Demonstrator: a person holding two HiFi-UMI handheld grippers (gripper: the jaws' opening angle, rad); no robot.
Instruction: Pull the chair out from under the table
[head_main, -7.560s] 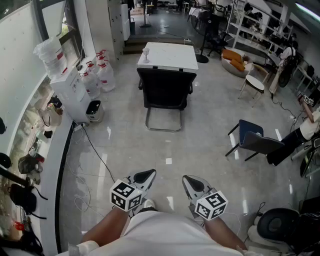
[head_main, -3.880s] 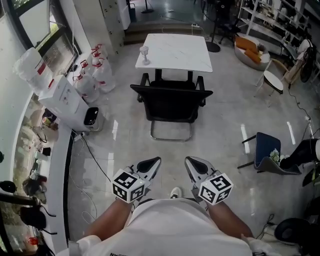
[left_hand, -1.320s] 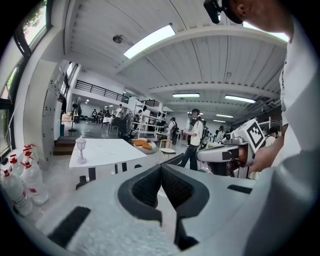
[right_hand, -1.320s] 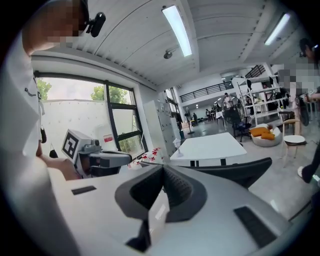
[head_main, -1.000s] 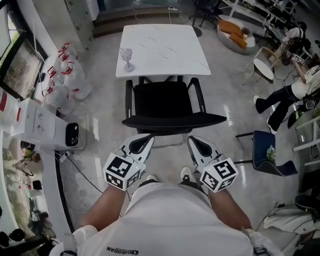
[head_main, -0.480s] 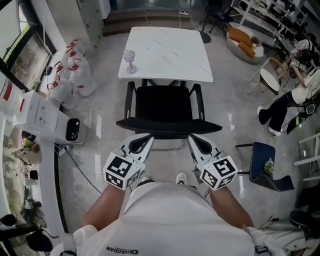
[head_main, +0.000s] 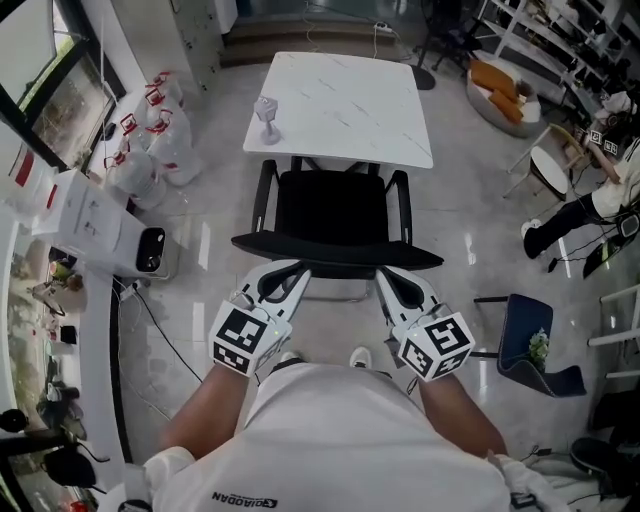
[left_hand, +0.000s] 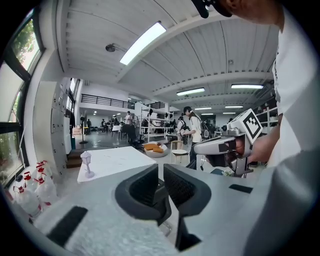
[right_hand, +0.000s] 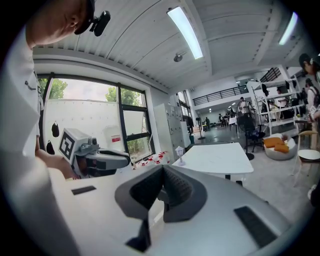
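Observation:
A black office chair (head_main: 336, 205) stands with its seat tucked under the white marble-look table (head_main: 345, 100); its backrest faces me. My left gripper (head_main: 297, 271) hovers at the left end of the backrest's top edge. Its jaws have just been opening; a narrow gap (left_hand: 161, 173) shows between them with nothing pressed in it. My right gripper (head_main: 385, 276) is at the right end of the same edge, shut and empty (right_hand: 162, 169). Whether either gripper touches the backrest I cannot tell. A small lamp-like ornament (head_main: 266, 110) stands on the table's left side.
A white boxy appliance (head_main: 95, 215) and tied bags with red handles (head_main: 150, 135) line the left wall, with a cable (head_main: 170, 340) across the floor. A blue chair (head_main: 525, 335) and a seated person's leg (head_main: 560, 220) are to the right.
Since the oldest frames the chair and table have come much closer, and both grippers now sit at the backrest's top edge. Over the last second the grippers edged slightly toward the chair.

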